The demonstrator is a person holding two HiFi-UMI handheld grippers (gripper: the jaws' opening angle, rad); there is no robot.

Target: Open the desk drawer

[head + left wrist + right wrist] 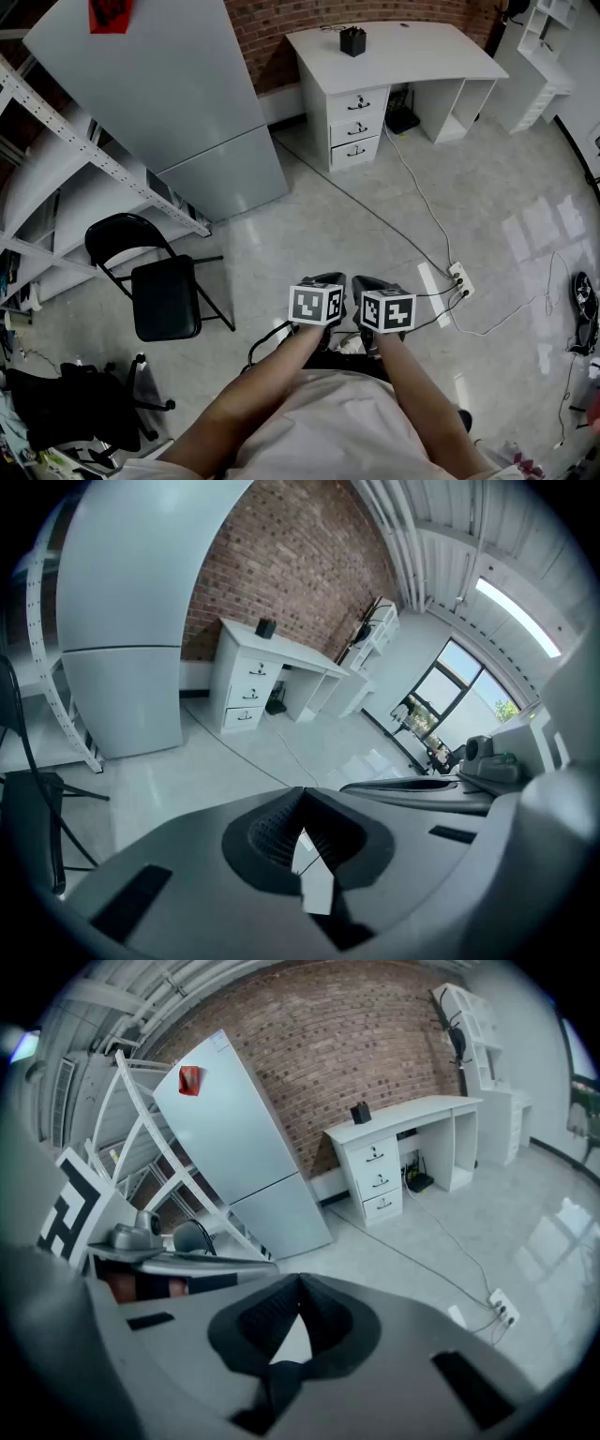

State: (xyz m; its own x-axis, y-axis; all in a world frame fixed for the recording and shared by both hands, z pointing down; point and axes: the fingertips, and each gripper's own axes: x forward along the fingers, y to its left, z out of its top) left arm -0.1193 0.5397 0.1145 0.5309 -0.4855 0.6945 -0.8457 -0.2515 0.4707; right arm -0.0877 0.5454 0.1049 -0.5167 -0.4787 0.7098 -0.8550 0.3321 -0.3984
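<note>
Right now the job has not begun. The flat-topped white desk (pixel 412 52) stands far off by the red brick wall (pixel 272 28), and its three white drawers (pixel 343 127) are all closed. The left gripper (pixel 323 279) and the right gripper (pixel 371 281) sit side by side close to the person's body. Both are pinched shut with nothing in them. I think the next move is to walk across the shiny grey floor (pixel 328 234), step over the thin black cable (pixel 375 211), open one gripper and catch a small dark drawer handle (pixel 360 102)
</note>
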